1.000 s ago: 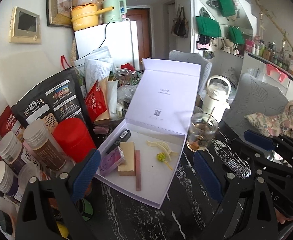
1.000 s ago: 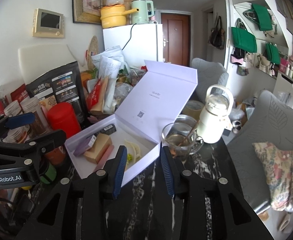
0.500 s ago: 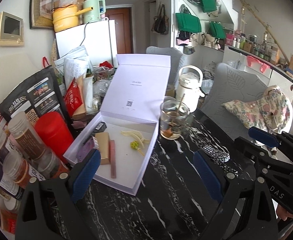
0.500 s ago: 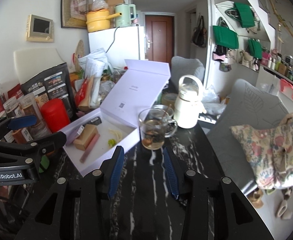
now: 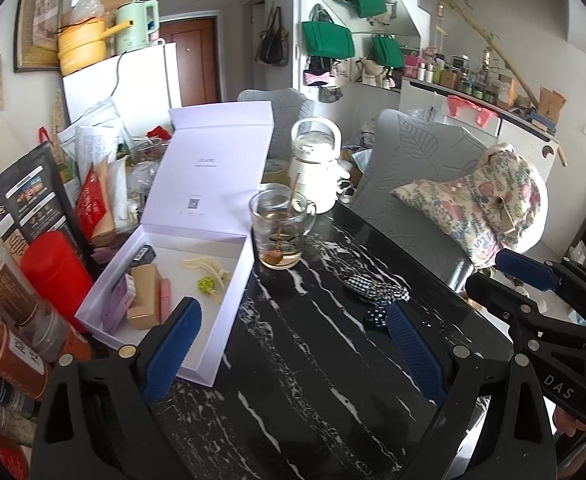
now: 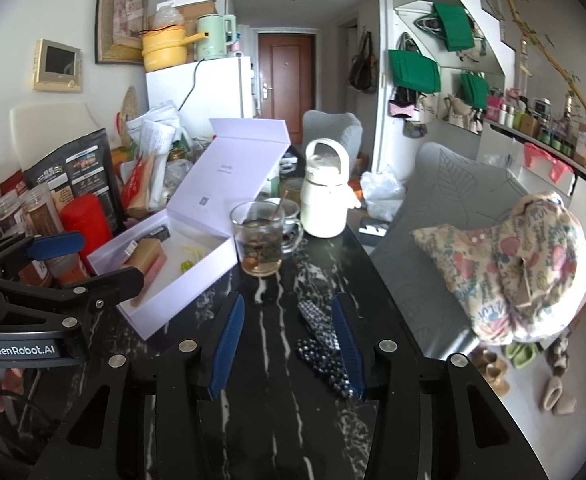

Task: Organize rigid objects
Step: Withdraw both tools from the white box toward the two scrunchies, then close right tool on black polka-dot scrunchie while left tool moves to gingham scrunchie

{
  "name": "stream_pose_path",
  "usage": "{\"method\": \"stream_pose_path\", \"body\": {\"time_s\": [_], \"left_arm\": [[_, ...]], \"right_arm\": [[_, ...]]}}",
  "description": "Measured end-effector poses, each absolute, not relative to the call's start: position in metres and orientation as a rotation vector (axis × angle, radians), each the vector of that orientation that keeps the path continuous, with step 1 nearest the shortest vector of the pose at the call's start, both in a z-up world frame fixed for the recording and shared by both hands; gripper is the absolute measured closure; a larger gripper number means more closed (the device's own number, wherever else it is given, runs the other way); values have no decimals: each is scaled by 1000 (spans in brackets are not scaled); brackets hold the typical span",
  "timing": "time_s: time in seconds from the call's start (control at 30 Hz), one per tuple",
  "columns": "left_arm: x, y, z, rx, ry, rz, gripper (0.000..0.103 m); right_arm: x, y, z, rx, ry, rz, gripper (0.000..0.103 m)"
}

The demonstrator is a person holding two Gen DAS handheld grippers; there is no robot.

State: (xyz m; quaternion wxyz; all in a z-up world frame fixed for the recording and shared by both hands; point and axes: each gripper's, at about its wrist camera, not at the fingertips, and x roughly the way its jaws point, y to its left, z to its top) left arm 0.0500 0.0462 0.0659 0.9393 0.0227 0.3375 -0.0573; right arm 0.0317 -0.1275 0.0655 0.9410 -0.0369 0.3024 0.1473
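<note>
An open white box (image 5: 229, 280) lies on the black marble table (image 5: 301, 380), lid up; it also shows in the right wrist view (image 6: 197, 276). Inside lie a tan block (image 5: 145, 292), a pink bar (image 5: 165, 298), a purple packet (image 5: 117, 304), a cream hair clip (image 5: 207, 266) and a small green piece (image 5: 206, 284). Checked and dotted fabric hair ties (image 6: 321, 340) lie on the table at my right gripper's (image 6: 287, 342) right finger. That gripper is open and empty. My left gripper (image 5: 293, 344) is wide open and empty, in front of the box.
A glass mug (image 6: 259, 240) with a stirrer stands right of the box, a white kettle (image 6: 327, 196) behind it. Jars, a red canister (image 5: 55, 272) and snack bags crowd the table's left. Grey chairs and a floral cushion (image 6: 509, 264) are to the right.
Both grippers have swung right and back from the box. The hair ties have come into view at the right gripper, whose fingers have spread wider.
</note>
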Motion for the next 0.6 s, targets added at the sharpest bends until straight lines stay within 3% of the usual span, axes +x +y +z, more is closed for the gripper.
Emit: {"method": "stream_pose_path", "body": {"time_s": [0.6], "left_arm": [[81,5,23,69,790,-259,8]], "right_arm": [[40,-178,11,-18,728,241,48]]}}
